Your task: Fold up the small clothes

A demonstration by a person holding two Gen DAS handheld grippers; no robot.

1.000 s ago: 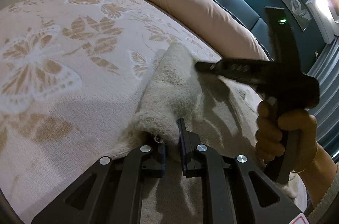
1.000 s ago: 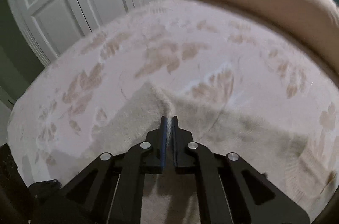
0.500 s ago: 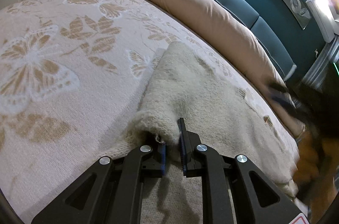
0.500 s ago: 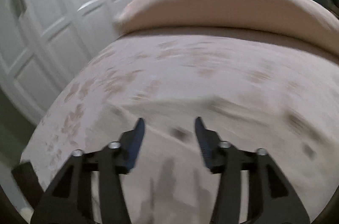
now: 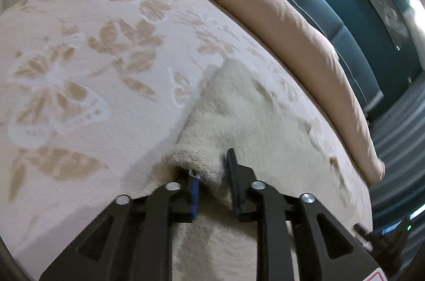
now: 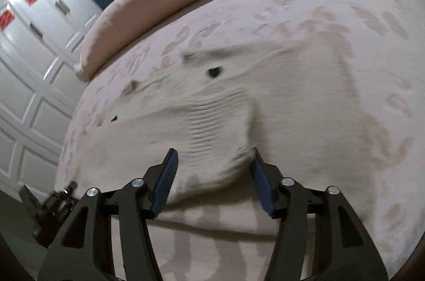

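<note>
On the bedspread [image 5: 79,68], left gripper [image 5: 212,174] pinches the fuzzy garment [image 5: 239,108]; only the right view shows right gripper [image 6: 213,161] spread wide.

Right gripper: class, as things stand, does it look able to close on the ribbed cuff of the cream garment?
Probably yes. The right gripper is open, the ribbed cuff lies just ahead between its fingers, and nothing blocks the way. The left gripper holds another part of the cream garment.

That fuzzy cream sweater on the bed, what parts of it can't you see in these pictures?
- Left wrist view: the sweater edge nearest the camera, hidden behind the left gripper.
- Right wrist view: the ribbed cuff's lower end, hidden between the right gripper fingers.
- Both views: its knit detail, blurred by motion.
</note>
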